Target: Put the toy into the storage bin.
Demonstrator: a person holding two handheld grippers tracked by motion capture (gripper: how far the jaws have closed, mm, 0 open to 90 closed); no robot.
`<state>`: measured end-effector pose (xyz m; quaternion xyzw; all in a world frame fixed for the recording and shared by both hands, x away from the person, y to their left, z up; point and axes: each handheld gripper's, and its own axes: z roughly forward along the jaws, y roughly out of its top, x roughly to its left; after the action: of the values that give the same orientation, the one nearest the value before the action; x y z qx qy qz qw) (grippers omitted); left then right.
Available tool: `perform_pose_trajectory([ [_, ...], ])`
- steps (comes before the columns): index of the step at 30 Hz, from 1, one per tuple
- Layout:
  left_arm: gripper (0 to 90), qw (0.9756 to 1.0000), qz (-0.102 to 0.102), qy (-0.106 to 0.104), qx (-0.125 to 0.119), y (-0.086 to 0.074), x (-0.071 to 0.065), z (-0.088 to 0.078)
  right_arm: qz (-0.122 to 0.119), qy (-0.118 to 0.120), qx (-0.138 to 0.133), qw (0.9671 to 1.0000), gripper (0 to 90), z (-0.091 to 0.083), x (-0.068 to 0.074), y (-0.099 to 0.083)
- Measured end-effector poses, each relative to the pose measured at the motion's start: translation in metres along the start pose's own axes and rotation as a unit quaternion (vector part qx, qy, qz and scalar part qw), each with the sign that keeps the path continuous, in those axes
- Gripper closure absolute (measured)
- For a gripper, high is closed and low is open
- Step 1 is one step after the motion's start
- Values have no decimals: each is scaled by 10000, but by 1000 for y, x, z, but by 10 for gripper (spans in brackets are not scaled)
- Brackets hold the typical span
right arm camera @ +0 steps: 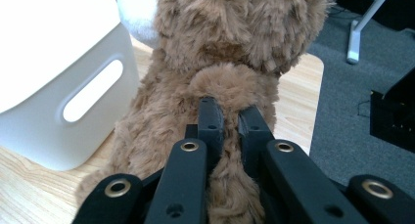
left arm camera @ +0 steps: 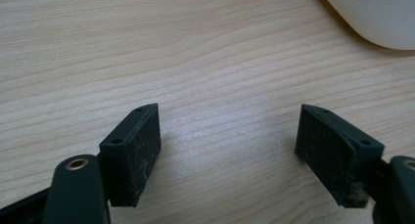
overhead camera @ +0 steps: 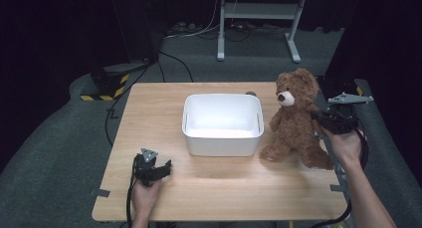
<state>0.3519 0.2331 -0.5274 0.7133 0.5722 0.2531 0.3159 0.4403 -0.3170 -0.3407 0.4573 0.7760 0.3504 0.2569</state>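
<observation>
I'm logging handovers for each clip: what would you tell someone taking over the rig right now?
Right gripper: shut on the teddy bear's arm, at the table's right side.
Left gripper: open, holding nothing, resting low over the table's near left.
White bin: mid-table, beside the bear, nothing inside.
Done: bear gripped.
Left: probably lift the bear into the bin and release.

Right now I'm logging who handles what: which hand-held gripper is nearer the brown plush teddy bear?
Right. The right hand-held gripper is clamped on the brown plush teddy bear's arm; the left hand-held gripper rests open beyond the white plastic bin.
</observation>
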Motion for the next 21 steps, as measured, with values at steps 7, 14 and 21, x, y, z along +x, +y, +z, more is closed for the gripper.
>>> perform_pose_trajectory([
  [7, 248, 10000, -21, -5, -19, 0, 0, 0, -56, 8, -163, 9999, 837, -15, 3, 6],
  [14, 247, 10000, -6, -8, -15, 0, 0, 0, -148, -33, -230, 9996, 841, -26, 8, 11],
  [21, 248, 10000, 18, -7, 4, 0, 0, 0, -259, 25, -351, 9990, 846, -37, 14, 17],
])
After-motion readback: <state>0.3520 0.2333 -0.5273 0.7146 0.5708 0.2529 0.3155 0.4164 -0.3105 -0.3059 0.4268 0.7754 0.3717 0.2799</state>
